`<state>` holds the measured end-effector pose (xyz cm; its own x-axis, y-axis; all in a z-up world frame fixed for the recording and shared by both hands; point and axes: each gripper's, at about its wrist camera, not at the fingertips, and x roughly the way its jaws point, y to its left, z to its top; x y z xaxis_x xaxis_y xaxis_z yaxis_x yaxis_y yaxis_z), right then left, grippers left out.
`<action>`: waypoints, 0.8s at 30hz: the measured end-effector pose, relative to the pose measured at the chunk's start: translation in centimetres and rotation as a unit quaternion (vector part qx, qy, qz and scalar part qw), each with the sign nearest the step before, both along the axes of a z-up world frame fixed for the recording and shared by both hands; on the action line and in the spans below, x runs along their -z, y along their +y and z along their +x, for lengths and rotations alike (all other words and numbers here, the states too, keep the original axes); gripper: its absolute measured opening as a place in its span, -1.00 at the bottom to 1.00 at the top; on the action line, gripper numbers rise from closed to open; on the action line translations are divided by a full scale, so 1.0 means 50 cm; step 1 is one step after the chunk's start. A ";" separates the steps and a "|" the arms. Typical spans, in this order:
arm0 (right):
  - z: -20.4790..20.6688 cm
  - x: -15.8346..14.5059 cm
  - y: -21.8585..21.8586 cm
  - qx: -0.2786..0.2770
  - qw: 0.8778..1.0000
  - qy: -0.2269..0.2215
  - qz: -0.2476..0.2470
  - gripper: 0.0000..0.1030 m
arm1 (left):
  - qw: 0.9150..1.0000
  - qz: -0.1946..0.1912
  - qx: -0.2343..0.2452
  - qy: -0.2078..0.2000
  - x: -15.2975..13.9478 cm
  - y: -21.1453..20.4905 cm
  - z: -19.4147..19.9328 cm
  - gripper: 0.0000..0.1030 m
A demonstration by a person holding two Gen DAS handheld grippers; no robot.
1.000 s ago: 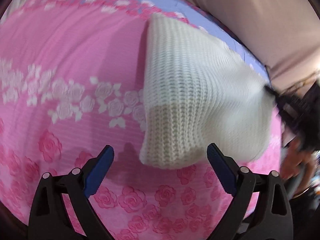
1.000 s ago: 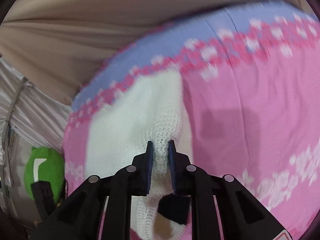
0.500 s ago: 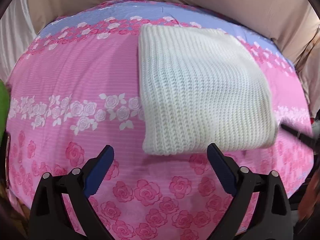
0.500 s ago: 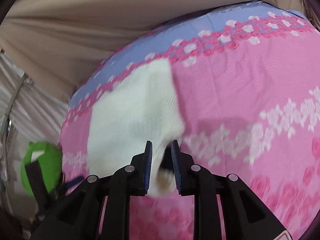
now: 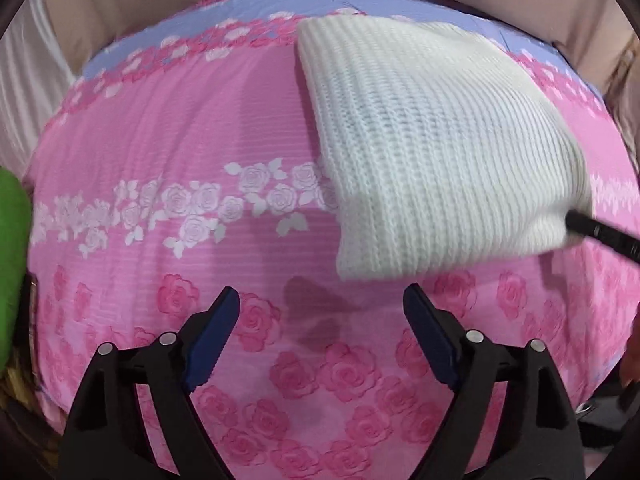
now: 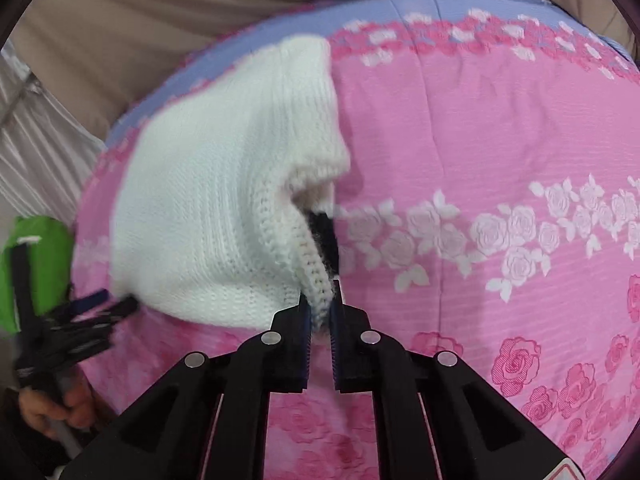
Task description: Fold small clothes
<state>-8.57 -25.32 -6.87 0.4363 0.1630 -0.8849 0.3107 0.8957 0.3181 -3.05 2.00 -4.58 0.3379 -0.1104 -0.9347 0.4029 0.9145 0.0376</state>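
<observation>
A folded white knit garment (image 5: 432, 148) lies on the pink rose-patterned bedspread (image 5: 168, 152), toward its far right part. My left gripper (image 5: 322, 320) is open and empty, just short of the garment's near edge. My right gripper (image 6: 320, 300) is shut on the garment's near corner (image 6: 316, 276) and lifts that edge, so the knit (image 6: 224, 200) tents up off the bed. A dark patch (image 6: 324, 232) shows under the lifted fold. The right gripper's tip shows at the right edge of the left wrist view (image 5: 600, 234).
A green object (image 5: 10, 248) sits at the bed's left edge, also seen in the right wrist view (image 6: 36, 264). Beige fabric (image 6: 160, 20) rises behind the bed. The left gripper and a hand (image 6: 52, 392) show low left in the right wrist view.
Half a second ago the garment lay flat; now the right gripper holds its corner lifted again. The left gripper stayed open, with the garment shifted rightward in its view.
</observation>
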 end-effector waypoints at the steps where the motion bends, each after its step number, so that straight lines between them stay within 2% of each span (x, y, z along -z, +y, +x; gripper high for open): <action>1: 0.000 -0.007 0.004 0.001 1.000 -0.007 0.003 -0.87 | 1.000 0.013 0.005 -0.011 0.005 0.000 -0.004 0.60; 4: 0.008 -0.026 0.016 0.000 1.000 -0.017 0.004 -0.87 | 1.000 0.004 -0.018 0.004 0.024 0.001 0.016 0.50; 6: 0.013 -0.032 0.016 0.001 1.000 -0.016 0.005 -0.87 | 0.999 0.014 -0.032 -0.006 0.020 -0.002 0.034 0.23; 9: 0.011 -0.053 0.002 0.010 0.999 -0.030 0.012 -0.87 | 0.996 0.004 -0.085 0.006 0.022 0.028 0.065 0.18; 10: 0.013 -0.050 -0.001 0.009 0.999 -0.028 0.010 -0.87 | 0.995 0.006 -0.095 0.010 0.030 0.041 0.079 0.18; 11: 0.017 -0.030 -0.001 0.004 1.000 -0.012 0.006 -0.87 | 0.994 0.019 -0.105 0.010 0.035 0.046 0.082 0.03; 12: 0.020 0.001 0.004 -0.004 1.000 0.011 -0.002 -0.87 | 0.993 0.040 -0.115 0.006 0.041 0.054 0.081 -0.04; 13: 0.017 0.018 0.012 -0.007 1.000 0.021 -0.009 -0.86 | 0.993 0.031 -0.114 0.011 0.038 0.063 0.078 -0.04; 14: 0.014 0.019 0.015 0.000 1.000 0.016 -0.014 -0.85 | 0.994 0.000 -0.112 0.017 0.026 0.072 0.071 -0.02; 16: 0.003 -0.009 0.013 0.020 1.000 0.004 0.003 -0.75 | 0.993 -0.026 -0.111 0.005 -0.008 0.077 0.048 0.11; 18: -0.017 -0.045 0.026 0.025 0.999 -0.008 -0.018 -0.67 | 0.994 -0.039 -0.102 -0.014 -0.045 0.062 0.018 0.33; 20: -0.038 -0.076 0.043 0.028 0.998 -0.014 -0.049 -0.58 | 0.994 -0.053 -0.091 -0.028 -0.077 0.036 -0.005 0.46; 21: -0.047 -0.089 0.051 0.033 0.998 -0.018 -0.059 -0.42 | 0.994 -0.056 -0.086 -0.037 -0.089 0.023 -0.015 0.54; 22: -0.054 -0.101 0.058 0.040 0.997 -0.022 -0.067 -0.16 | 0.994 -0.056 -0.079 -0.050 -0.103 0.006 -0.027 0.60; 24: -0.070 -0.122 0.070 0.068 0.994 -0.033 -0.080 0.10 | 0.994 -0.054 -0.059 -0.073 -0.119 -0.025 -0.035 0.72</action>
